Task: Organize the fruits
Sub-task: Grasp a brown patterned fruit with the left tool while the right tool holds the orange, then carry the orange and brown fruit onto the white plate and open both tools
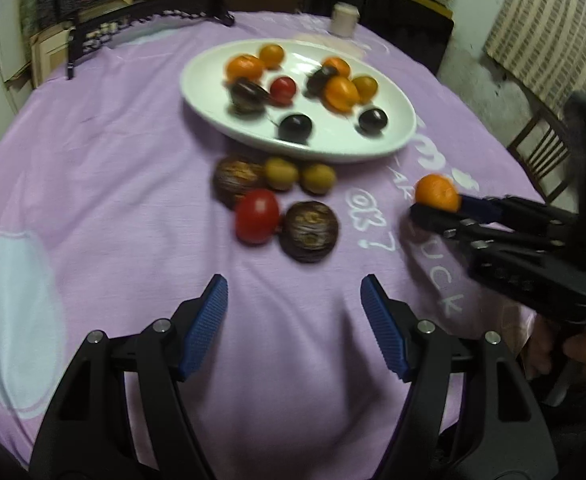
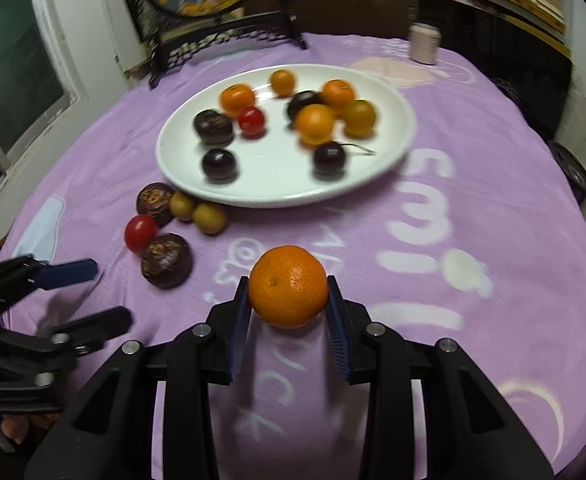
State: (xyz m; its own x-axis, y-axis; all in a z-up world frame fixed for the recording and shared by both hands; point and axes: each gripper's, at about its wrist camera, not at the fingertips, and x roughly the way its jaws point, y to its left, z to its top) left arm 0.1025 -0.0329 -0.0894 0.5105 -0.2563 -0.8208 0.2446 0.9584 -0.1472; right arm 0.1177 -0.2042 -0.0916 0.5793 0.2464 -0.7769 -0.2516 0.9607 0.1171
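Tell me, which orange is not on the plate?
The orange between the right gripper's blue pads, above the purple cloth. All the other oranges lie on the white plate.

Right claw [image 2: 288, 308] clamped on something round, left claw [image 1: 294, 300] agape, both angled downward.

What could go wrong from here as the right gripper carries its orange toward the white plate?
The right gripper pinches the round orange mandarin only at its fingertips, so it might slip out and roll across the purple tablecloth. The white oval plate is already crowded; a dropped mandarin could knock fruit off. The open left gripper is close to the right one and could bump it.
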